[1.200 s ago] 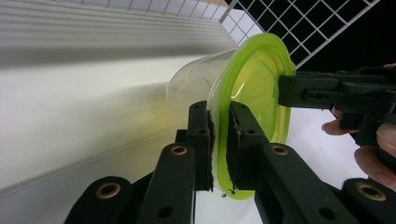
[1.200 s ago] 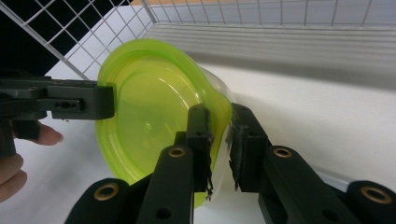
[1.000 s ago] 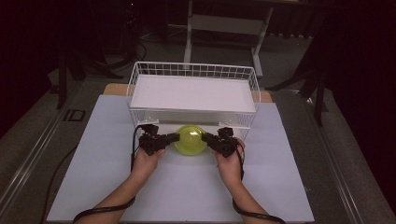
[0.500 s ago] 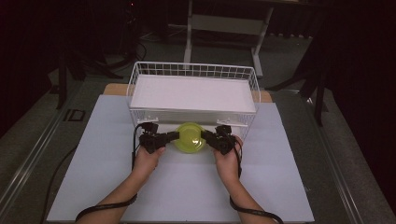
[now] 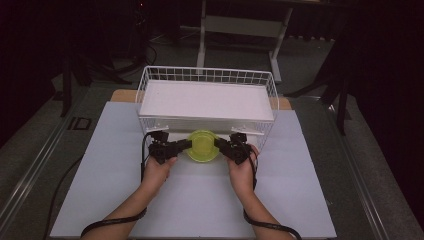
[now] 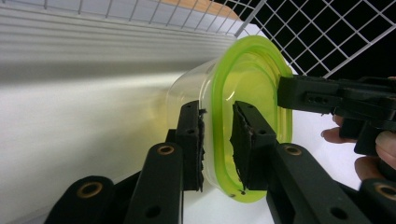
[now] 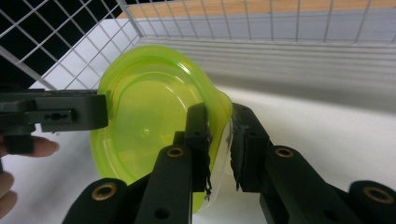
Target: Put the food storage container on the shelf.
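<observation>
High view: the green-rimmed container (image 5: 202,146) is gripped at opposite rim edges by the left gripper (image 5: 176,147) and right gripper (image 5: 226,146) (fingers clenched), against the wire basket (image 5: 150,80); bare tabletop (image 5: 200,200) lies behind.

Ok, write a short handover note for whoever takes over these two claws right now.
Left claw: shut on the rim of the green container, one jaw inside, one outside.
Right claw: shut on the rim at the opposite side.
The container sits between both claws just in front of the white wire basket, which holds a white box.
Done: both grips taken.
Left: probably carry it into the basket; keep both claws level so it doesn't twist.
</observation>
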Demonstrator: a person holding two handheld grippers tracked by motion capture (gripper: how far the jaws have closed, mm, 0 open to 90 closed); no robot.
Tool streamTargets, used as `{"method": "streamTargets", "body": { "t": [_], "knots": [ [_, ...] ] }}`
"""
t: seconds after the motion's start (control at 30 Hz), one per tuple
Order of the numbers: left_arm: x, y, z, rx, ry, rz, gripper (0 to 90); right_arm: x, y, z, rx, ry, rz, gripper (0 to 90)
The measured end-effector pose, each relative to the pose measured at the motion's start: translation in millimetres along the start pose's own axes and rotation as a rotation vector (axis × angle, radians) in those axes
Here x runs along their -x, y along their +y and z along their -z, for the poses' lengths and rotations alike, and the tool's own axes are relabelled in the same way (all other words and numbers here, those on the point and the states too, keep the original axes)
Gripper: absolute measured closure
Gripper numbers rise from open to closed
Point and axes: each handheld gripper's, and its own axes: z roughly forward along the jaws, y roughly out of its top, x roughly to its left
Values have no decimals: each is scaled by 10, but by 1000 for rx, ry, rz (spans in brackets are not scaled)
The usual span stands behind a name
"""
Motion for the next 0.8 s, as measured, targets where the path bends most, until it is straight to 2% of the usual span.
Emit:
{"method": "streamTargets", "body": {
  "t": [0.13,0.23,0.3,0.33,0.4,0.53,0.8],
  "knots": [
    [14,22,-36,-3,7,-4,717,27,14,-23,13,-10,-17,767],
    [17,22,-61,6,14,-7,702,37,8,-40,32,-33,-5,753],
    [9,17,-75,8,17,-10,694,46,1,-53,37,-47,-10,713],
    [13,10,-81,16,27,-10,687,57,-2,-62,43,-54,-9,698],
    [9,2,-86,36,16,3,665,76,-9,-75,54,-63,-8,686],
    [14,1,-86,48,25,-6,627,105,-17,-88,69,-62,-21,652],
    [41,-10,-37,63,2,-11,590,62,4,-8,108,-74,23,583]
  ]
}}
